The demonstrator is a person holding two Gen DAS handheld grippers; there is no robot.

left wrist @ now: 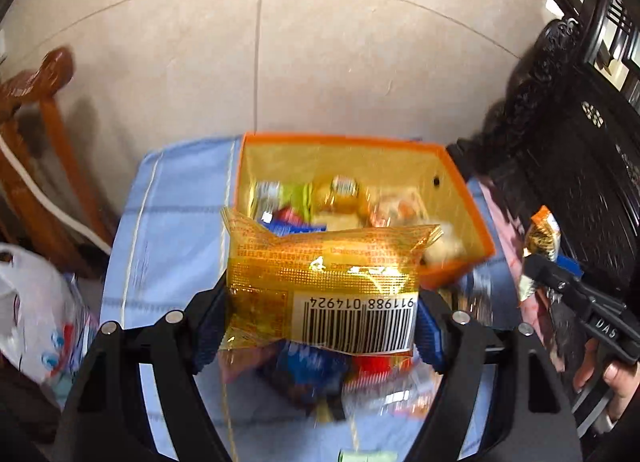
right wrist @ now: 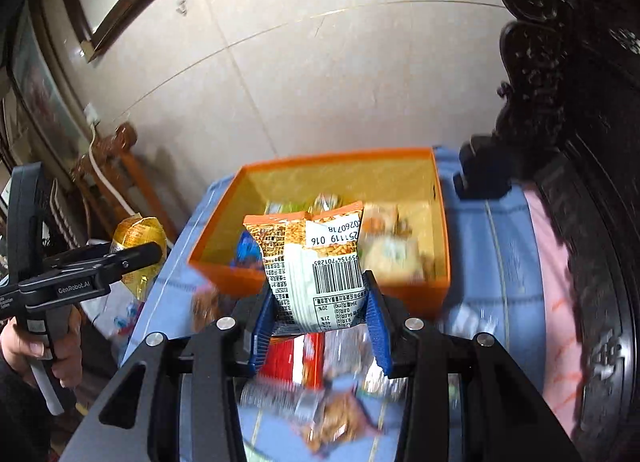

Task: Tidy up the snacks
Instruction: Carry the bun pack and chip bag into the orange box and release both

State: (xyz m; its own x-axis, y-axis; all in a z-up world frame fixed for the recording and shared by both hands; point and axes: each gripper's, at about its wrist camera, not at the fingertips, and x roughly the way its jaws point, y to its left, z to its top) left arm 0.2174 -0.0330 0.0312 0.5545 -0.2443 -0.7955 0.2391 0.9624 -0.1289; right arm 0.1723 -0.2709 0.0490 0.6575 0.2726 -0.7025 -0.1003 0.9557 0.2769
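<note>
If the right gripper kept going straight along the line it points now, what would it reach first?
Most likely the orange box: its near wall, or the snacks inside if the right gripper, shut on an orange-and-white snack packet, passes above the rim. Depth is unclear.

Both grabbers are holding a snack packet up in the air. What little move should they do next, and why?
Probably carry both forward over the orange box and let go. The left gripper grips a yellow packet, the right gripper an orange-and-white packet, both short of the box, which already holds snacks.
</note>
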